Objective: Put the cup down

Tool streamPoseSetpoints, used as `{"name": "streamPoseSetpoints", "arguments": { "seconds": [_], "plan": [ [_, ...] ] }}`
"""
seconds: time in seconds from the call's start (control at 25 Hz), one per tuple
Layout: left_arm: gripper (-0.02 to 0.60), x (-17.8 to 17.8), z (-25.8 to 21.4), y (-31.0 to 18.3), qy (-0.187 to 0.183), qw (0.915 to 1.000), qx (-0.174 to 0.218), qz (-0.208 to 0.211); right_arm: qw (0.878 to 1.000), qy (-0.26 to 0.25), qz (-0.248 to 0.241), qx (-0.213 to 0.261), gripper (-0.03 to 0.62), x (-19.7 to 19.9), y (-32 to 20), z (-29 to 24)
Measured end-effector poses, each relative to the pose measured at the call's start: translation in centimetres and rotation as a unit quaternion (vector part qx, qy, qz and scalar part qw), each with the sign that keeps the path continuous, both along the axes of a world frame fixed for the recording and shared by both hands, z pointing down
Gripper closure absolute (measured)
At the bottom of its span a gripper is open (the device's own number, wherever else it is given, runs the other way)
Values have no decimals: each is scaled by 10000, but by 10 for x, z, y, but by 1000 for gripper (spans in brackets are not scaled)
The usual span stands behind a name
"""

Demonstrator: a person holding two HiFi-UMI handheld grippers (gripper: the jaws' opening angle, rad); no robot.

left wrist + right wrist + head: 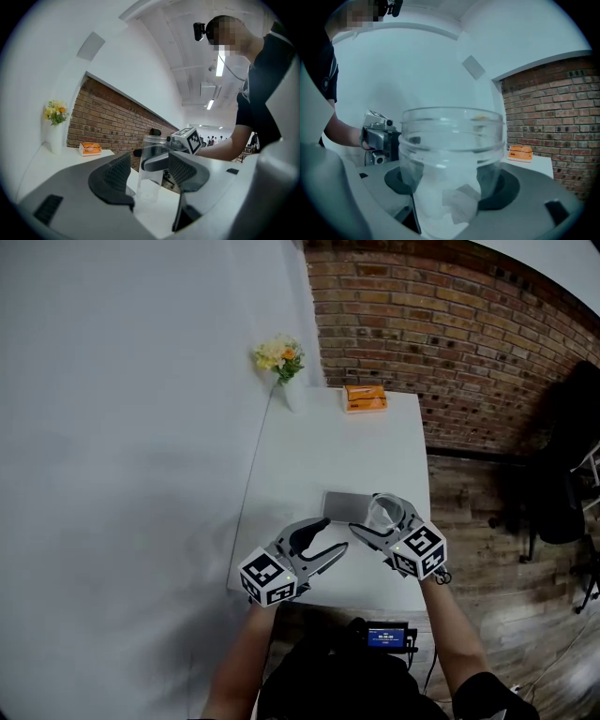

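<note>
A clear plastic cup (388, 513) stands upright between the jaws of my right gripper (377, 519), which is shut on its sides over the near right part of the white table (309, 456). In the right gripper view the cup (452, 159) fills the middle, with a dark pad pressed to each side of it and my right gripper (452, 185) around it. My left gripper (334, 538) is open and empty, just left of the cup. From the left gripper view the cup (150, 171) shows beyond my left gripper (152, 199); its base is at table level, contact unclear.
A flat grey rectangular pad (345, 505) lies on the table just beyond the cup. At the far end stand a white vase of flowers (283, 363) and an orange box (365, 397). A brick wall (450, 334) runs along the far right; wooden floor lies past the table's right edge.
</note>
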State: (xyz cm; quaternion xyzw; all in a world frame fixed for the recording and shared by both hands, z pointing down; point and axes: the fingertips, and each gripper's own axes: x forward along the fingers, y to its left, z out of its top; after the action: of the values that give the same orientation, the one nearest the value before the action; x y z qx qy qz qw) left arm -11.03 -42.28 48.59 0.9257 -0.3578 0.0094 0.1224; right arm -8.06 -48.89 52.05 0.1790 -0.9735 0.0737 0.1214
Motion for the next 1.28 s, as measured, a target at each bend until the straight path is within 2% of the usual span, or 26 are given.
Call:
{"name": "streamPoseSetpoints", "arguments": {
  "seconds": [0.44, 0.6, 0.76, 1.04, 1.28],
  "plan": [
    [322, -28, 17, -27, -17, 9996, -84, -277, 9997, 119, -144, 123, 224, -75, -68, 45],
    [322, -42, 24, -30, -5, 9993, -169, -340, 9991, 275, -273, 187, 224, -98, -77, 64],
    [322, -50, 33, -34, 12, 9989, -258, -379, 9988, 222, -331, 297, 224, -117, -80, 71],
    [322, -58, 46, -36, 30, 9985, -386, -388, 9961, 248, -445, 721, 224, -121, -72, 75],
    [322, -60, 47, -36, 6, 9983, -418, -396, 9960, 122, -298, 838, 224, -109, -67, 75]
  ]
}}
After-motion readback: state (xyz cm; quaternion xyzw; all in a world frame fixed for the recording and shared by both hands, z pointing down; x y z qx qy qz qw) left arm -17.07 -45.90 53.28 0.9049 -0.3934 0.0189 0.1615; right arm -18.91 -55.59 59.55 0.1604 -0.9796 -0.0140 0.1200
